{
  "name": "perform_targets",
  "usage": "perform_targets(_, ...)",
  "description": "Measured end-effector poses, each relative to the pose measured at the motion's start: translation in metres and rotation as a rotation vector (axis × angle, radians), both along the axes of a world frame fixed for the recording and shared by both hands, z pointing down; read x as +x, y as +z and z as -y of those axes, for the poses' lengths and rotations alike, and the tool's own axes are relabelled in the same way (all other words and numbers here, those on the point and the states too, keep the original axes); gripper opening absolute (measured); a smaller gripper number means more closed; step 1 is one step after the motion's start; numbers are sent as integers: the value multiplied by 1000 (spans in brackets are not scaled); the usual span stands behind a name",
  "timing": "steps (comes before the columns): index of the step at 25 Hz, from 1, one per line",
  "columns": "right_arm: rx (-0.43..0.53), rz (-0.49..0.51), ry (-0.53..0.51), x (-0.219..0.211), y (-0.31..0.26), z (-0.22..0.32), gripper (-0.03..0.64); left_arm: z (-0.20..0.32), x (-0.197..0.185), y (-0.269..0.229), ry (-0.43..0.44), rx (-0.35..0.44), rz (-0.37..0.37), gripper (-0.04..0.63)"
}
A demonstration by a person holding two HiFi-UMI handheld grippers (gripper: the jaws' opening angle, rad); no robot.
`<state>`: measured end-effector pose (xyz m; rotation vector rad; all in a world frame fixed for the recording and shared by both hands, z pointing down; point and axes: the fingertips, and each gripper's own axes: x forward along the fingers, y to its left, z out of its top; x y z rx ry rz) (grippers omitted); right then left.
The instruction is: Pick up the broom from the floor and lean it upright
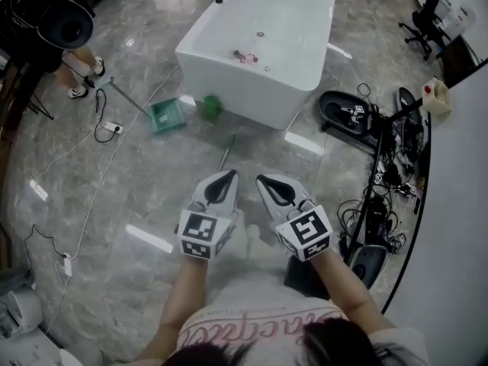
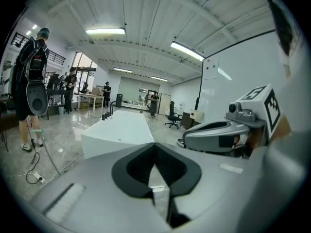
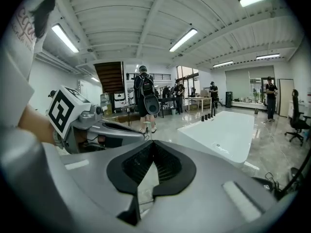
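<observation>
Before the tub point(image 1: 236, 86), on the floor point(image 1: 168, 197) off its near end, lies a thin rod that is probably the broom handle point(image 1: 226, 152). It points from the tub towards the person. Off the tub's near left corner sits a green dustpan point(image 1: 166, 117) on a long stick. A green lump point(image 1: 210, 107) rests against the tub's wall.

Both claws hang side by side short of the tub, each pressed together and empty. The left gripper point(image 1: 227, 177) shows its pads meeting with nothing between them in its own view, and so does the right gripper point(image 1: 264, 181).

To do this step well, one claw should spread before it comes down. It should pinch square across the handle, away from the tip, so the handle does not swing. The other claw can steady the handle as it tips up. The floor is glossy, so the foot may slide; a steep lean against the tub's wall looks safest.

The handle's nearer end passes behind the left gripper, and no head can be traced to it. Whether the green lump is bristles cannot be told. Both gripper views look over the tub into the room and show nothing of the handle.
</observation>
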<state>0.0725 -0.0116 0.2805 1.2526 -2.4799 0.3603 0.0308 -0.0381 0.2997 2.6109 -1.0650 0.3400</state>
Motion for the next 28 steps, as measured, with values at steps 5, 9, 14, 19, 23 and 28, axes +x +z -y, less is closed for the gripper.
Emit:
perform_targets(5,-42,-34,-5,-10,24,43,2,43,-8,30,24,-22,13,-2)
perform_targets(9,-108,-45,1,-17,50,74,2,75,-18,59,39,-63,40,-2)
perform_targets(14,-188,-84,-17,-20,95,95,2,101,-21,106,49,-127,49,-2)
perform_targets(19,-250,-96,-37,-24,141,111,2,122,-18,153,70,-168,62,-2)
perform_targets(23,-289,-106,-61,-36,192,127,2,141,-23,197,58,-190,72,-2)
perform_targets(28,-374,-161,-3,-28,281,140,2,152,-27,274,26,-282,112,-2)
